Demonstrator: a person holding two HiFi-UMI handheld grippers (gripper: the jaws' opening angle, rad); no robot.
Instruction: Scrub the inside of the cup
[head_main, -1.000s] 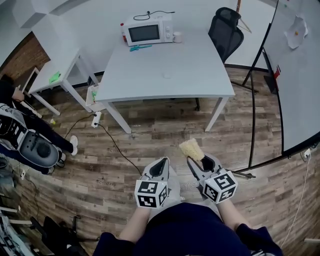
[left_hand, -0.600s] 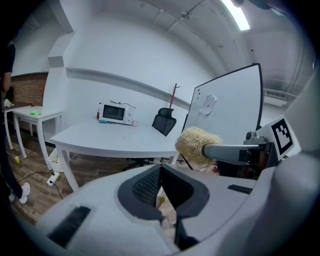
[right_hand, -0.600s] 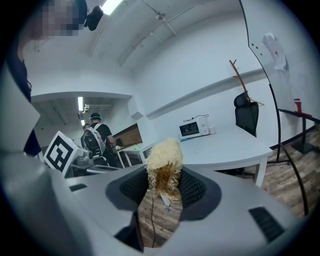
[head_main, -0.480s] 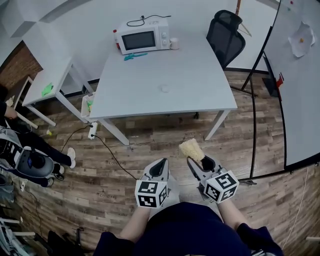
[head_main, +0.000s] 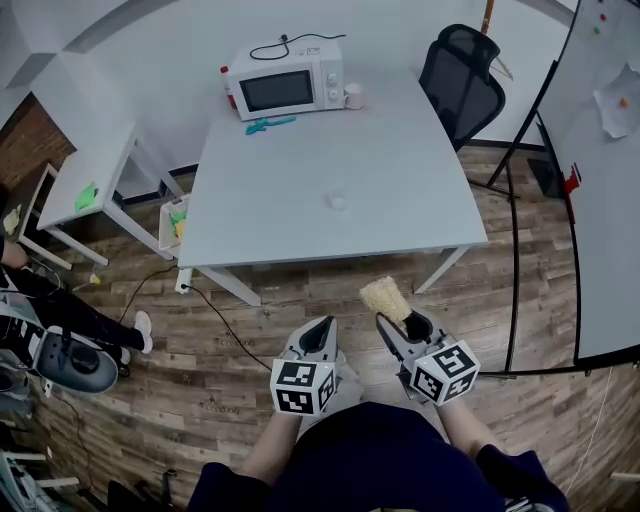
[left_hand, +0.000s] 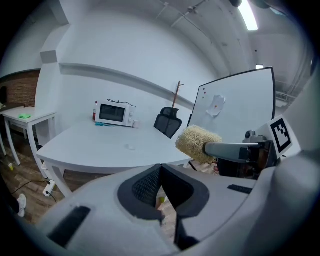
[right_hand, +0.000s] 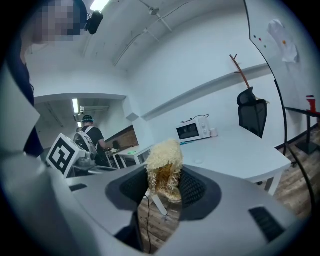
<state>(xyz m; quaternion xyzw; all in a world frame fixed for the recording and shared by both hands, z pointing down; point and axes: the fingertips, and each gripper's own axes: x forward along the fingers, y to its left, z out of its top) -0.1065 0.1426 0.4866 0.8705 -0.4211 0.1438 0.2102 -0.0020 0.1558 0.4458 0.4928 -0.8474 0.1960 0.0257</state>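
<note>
A small white cup (head_main: 353, 96) stands on the far side of the big white table (head_main: 400, 215), just right of the microwave (head_main: 285, 88); the same cup (right_hand: 214, 132) shows tiny in the right gripper view. My right gripper (head_main: 393, 323) is shut on a scrub brush with a yellow fibrous head (head_main: 384, 297), which pokes up between its pads (right_hand: 163, 170). Beside it my left gripper (head_main: 321, 327) is shut with nothing in it (left_hand: 161, 172). Both hang over the wooden floor, short of the table's near edge.
A black office chair (head_main: 462, 70) stands at the table's far right. A whiteboard (head_main: 610, 170) on a stand runs along the right. To the left are a small side table (head_main: 85, 180) and a person (head_main: 50, 330). A teal object (head_main: 268, 124) and a small white disc (head_main: 337, 201) lie on the table.
The table has come nearer and lower in the head view as I walked toward it. Both grippers keep their pose, and the brush stays gripped.
</note>
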